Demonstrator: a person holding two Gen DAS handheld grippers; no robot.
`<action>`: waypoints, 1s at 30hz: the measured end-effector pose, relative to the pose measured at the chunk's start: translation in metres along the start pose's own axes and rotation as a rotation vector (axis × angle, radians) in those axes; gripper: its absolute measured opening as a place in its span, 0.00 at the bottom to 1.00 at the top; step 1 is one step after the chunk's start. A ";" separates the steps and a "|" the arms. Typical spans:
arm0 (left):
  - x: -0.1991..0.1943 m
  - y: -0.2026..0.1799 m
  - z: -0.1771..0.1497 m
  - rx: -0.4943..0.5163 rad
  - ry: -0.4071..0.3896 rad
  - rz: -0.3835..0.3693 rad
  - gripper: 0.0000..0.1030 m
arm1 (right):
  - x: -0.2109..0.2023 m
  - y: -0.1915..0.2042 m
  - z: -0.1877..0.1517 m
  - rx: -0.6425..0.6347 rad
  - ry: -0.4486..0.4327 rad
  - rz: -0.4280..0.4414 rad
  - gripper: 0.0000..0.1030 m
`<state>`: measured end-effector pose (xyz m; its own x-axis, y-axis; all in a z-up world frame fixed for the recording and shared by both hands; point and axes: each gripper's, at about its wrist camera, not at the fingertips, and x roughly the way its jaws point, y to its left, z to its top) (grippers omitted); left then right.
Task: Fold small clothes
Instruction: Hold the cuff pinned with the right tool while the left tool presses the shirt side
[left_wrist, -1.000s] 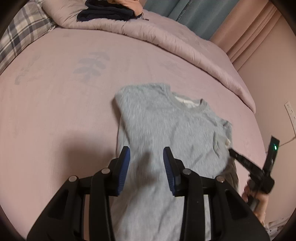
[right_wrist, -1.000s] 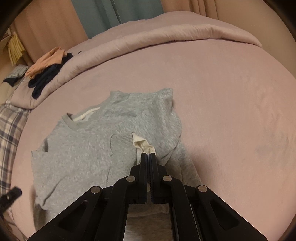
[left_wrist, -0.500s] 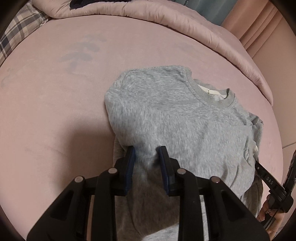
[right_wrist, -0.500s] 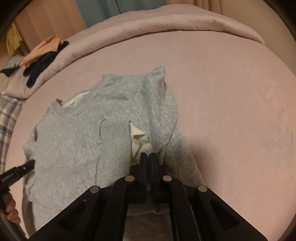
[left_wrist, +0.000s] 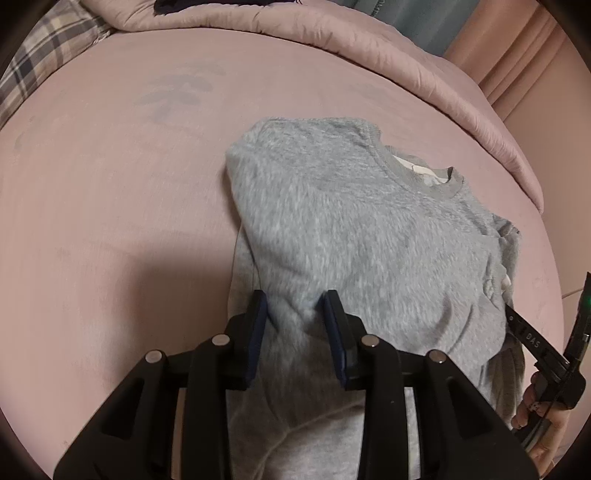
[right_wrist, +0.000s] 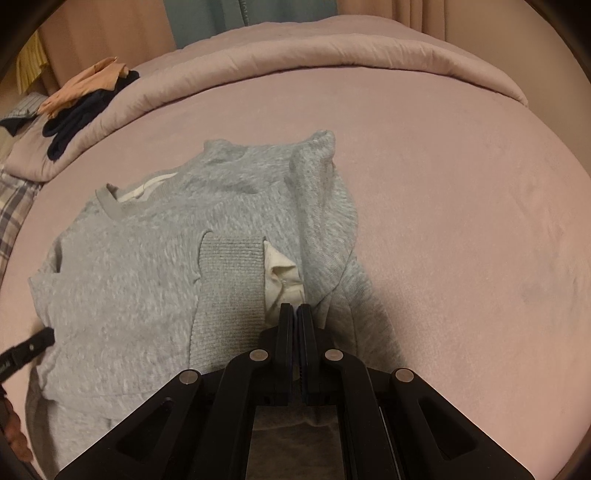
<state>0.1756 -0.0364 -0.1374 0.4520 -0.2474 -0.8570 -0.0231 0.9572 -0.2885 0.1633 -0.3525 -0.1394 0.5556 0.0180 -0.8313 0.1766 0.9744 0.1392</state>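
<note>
A small grey fleece sweatshirt (left_wrist: 354, 229) lies on the pink bed, partly folded, collar toward the far side. My left gripper (left_wrist: 297, 310) is open, its blue pads on either side of a raised fold of the sweatshirt's lower left part. My right gripper (right_wrist: 295, 310) is shut on the sweatshirt's ribbed cuff edge (right_wrist: 231, 280), where the cream lining (right_wrist: 282, 277) shows. The sweatshirt fills the left half of the right wrist view (right_wrist: 147, 280). The right gripper also shows at the right edge of the left wrist view (left_wrist: 535, 347).
The pink bed sheet (left_wrist: 110, 206) spreads all around. A rolled pink comforter (right_wrist: 332, 59) runs along the far side with dark and orange clothes (right_wrist: 79, 99) piled on it. A plaid pillow (left_wrist: 44, 62) lies at the far left.
My left gripper has come down onto the sweatshirt and its jaws have narrowed around a fold. My right gripper has drawn the cuff further over the sweatshirt's body.
</note>
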 end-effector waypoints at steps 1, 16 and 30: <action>-0.001 0.001 -0.001 -0.008 0.003 -0.009 0.33 | 0.000 0.000 0.000 -0.001 0.000 0.000 0.03; -0.015 0.000 -0.028 -0.021 -0.008 -0.012 0.34 | 0.003 0.004 -0.001 -0.002 -0.014 0.012 0.03; -0.019 -0.002 -0.049 -0.024 -0.022 -0.017 0.33 | 0.001 0.003 -0.003 -0.012 -0.006 0.022 0.03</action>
<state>0.1229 -0.0407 -0.1417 0.4723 -0.2597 -0.8423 -0.0369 0.9489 -0.3133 0.1618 -0.3488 -0.1414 0.5645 0.0385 -0.8245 0.1542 0.9764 0.1512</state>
